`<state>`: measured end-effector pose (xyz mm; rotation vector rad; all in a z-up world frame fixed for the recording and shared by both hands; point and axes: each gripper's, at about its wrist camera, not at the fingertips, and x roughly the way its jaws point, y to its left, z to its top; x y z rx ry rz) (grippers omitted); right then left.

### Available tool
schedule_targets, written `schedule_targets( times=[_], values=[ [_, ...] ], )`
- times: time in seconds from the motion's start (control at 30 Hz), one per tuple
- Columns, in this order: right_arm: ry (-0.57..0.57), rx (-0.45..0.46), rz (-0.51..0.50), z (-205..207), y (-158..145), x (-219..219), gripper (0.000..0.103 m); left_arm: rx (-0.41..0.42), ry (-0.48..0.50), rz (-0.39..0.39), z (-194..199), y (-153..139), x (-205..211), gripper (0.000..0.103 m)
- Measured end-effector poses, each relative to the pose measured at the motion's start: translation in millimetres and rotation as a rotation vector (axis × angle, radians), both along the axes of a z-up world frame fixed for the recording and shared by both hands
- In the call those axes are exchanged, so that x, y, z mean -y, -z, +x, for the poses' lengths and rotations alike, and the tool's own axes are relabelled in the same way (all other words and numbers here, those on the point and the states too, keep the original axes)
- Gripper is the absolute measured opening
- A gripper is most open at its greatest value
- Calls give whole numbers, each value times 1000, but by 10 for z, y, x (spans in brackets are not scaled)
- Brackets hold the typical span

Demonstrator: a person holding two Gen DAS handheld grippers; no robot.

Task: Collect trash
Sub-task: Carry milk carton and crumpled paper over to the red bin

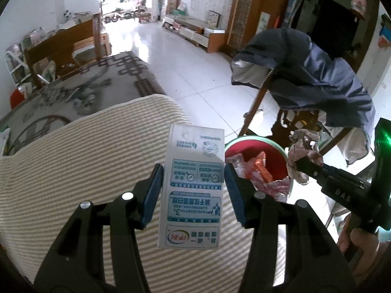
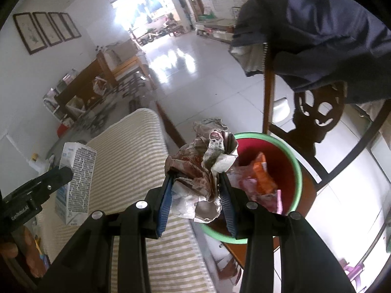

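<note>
navy jacket (image 2: 317, 36) over chair (image 2: 315, 124)

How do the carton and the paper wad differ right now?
The carton is a rigid, printed box; the paper wad is crumpled and shapeless. The left gripper holds the carton beside the bin; the right gripper holds the wad at its rim. Both are clamped and not yet dropped.

We cannot see much of the red plastic bin with a green rim (image 2: 297, 171): crumpled printed paper (image 2: 202, 171) covers its near left side. Behind the bin, a dark blue jacket (image 2: 317, 36) hides the carved wooden chair's (image 2: 315, 119) top, and the picture's edge cuts the jacket off.
</note>
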<state>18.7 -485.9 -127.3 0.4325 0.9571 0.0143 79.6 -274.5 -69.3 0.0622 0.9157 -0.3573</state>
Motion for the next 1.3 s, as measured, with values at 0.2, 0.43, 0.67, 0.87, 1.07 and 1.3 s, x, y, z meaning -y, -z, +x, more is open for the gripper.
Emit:
schedule_targets(
  times=[0.2,0.43,0.67,0.87,1.07,1.3],
  values=[
    [34,-8,11,-17,45,224,37,-18,41,0,43,55,236,49],
    [49,-15,19,-5,80,369,37,-31,64,-11,154,95,438,49],
    [63,-24,24,7,127,500,37,-36,104,-22,257,106,721,49],
    [78,-33,31,5,164,589,38,-50,132,-14,301,153,885,49],
    [89,-49,37,5,212,647,38,-75,145,-16,354,216,997,49],
    [86,-58,38,55,243,638,38,-82,156,-10,407,261,1073,49]
  ],
)
